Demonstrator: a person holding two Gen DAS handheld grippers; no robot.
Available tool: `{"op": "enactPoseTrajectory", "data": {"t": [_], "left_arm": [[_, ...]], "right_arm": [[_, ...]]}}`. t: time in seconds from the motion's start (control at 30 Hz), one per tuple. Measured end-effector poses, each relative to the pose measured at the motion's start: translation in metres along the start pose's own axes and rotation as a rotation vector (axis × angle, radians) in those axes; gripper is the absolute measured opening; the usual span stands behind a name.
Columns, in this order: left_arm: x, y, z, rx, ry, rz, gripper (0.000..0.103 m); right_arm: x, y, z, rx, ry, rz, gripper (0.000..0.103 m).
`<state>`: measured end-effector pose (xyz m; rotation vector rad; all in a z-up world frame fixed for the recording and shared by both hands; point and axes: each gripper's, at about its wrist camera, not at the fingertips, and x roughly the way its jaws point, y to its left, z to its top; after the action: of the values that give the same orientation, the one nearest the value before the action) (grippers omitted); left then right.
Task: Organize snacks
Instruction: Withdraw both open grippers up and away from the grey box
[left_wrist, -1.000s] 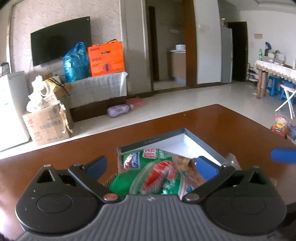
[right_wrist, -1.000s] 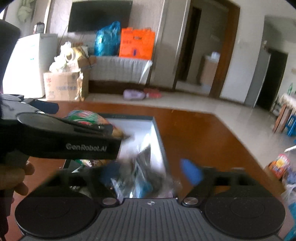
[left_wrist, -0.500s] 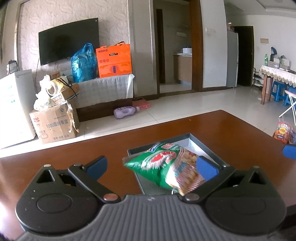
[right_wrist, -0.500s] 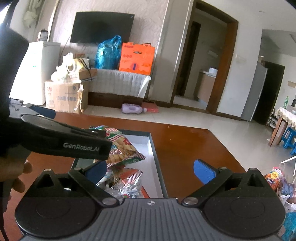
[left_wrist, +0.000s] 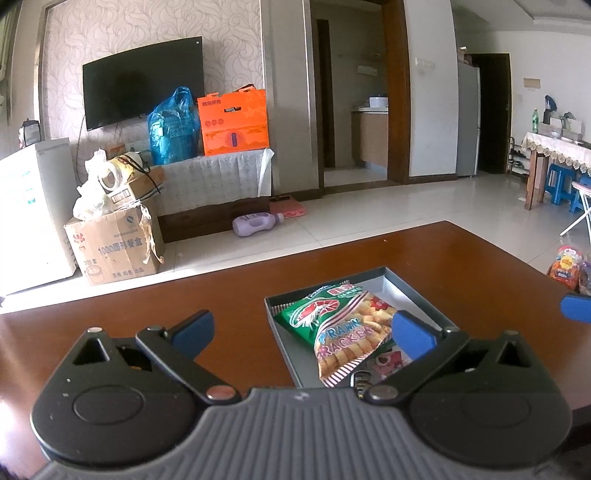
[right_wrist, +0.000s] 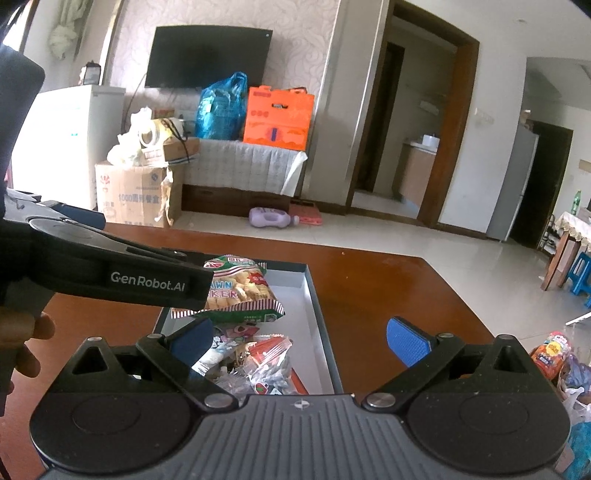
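A green prawn cracker bag (left_wrist: 341, 326) (right_wrist: 240, 291) lies in the grey box (left_wrist: 417, 291) (right_wrist: 317, 302) on top of other snacks. My left gripper (left_wrist: 301, 330) hangs open above the box's near left side, nothing between its blue pads. My right gripper (right_wrist: 299, 336) is open too, raised over the box's near end, where several small packets (right_wrist: 258, 363) lie. The left gripper's body (right_wrist: 110, 273) crosses the left of the right wrist view and hides part of the bag.
The box sits on a brown wooden table (left_wrist: 480, 254) (right_wrist: 369, 273). More snack bags (right_wrist: 554, 354) (left_wrist: 565, 264) lie off the table's right edge. A hand (right_wrist: 22, 339) holds the left gripper. Boxes, bags and a television stand beyond the far edge.
My left gripper let go of the green prawn cracker bag into the box and rose back, open. My right gripper also drew up and away from the packets in the box.
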<state>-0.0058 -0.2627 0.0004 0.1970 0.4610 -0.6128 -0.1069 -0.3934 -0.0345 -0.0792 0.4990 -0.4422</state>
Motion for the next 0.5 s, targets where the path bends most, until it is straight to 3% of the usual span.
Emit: {"op": "enactPoseTrajectory", "data": {"t": [0.5], "left_arm": [[-0.023,0.023,-0.001,-0.042,-0.006,0.035,0.103]], "right_arm": [[-0.006,0.004,0.002,0.002,-0.017,0.034,0.101]]}}
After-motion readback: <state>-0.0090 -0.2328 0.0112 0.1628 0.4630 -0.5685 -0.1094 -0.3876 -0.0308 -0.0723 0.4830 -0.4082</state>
